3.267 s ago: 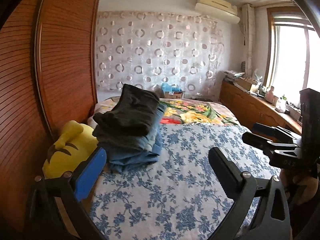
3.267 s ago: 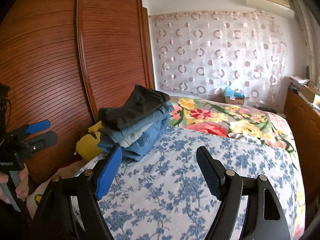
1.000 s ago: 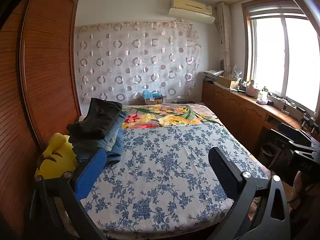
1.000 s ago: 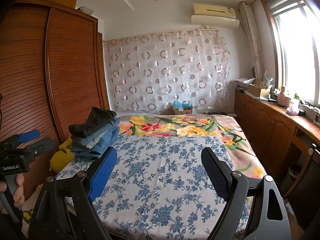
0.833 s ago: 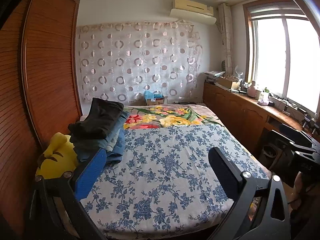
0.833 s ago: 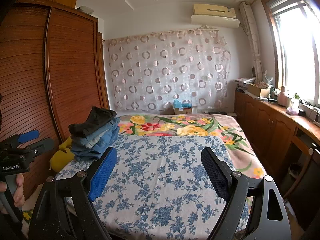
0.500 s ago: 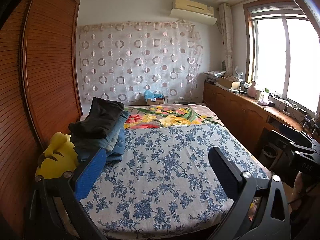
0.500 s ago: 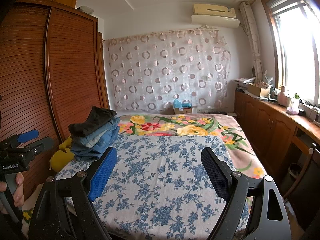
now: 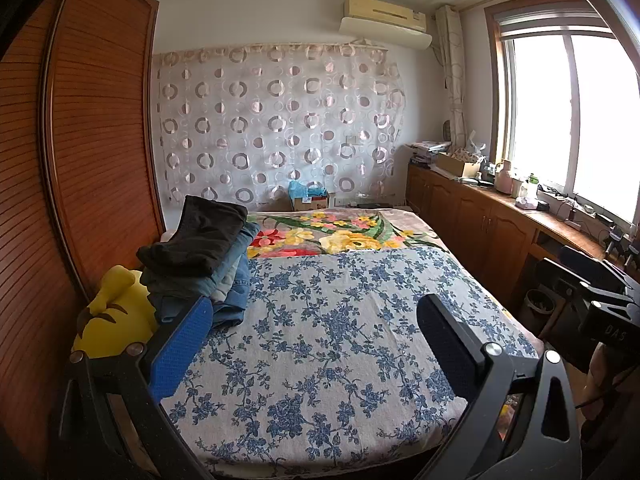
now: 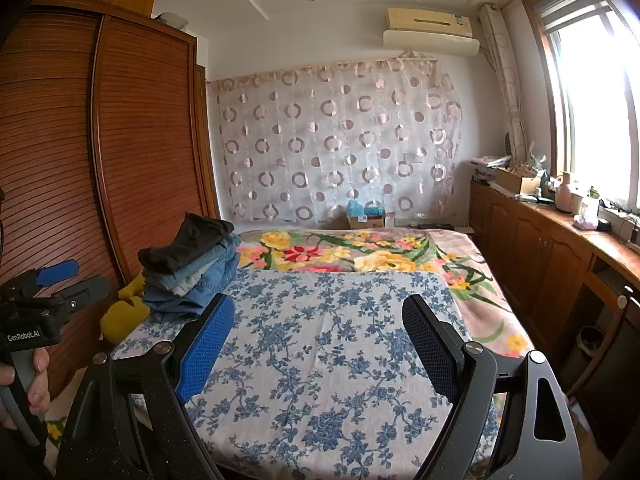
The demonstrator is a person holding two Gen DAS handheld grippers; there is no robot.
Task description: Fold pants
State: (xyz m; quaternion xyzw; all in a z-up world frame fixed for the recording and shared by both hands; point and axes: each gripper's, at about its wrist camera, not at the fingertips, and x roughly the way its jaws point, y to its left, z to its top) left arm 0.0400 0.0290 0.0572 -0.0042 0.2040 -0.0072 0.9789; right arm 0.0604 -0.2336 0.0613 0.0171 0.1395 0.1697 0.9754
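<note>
Both the left gripper [image 9: 312, 336] and right gripper [image 10: 318, 332] have fingers spread wide, holding nothing, above the blue-flowered bedspread [image 9: 332, 344]. At frame left, folded pants [image 10: 192, 264] sit stacked: black on top, denim beneath

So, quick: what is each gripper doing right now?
Left gripper: open, holding nothing.
Right gripper: open, holding nothing.

Daylight pours through the window [image 9: 568, 112] onto the bed [image 9: 340, 340]; a slatted wooden wardrobe [image 10: 120, 152] stands opposite, a circle-patterned curtain [image 9: 276, 120] behind.
</note>
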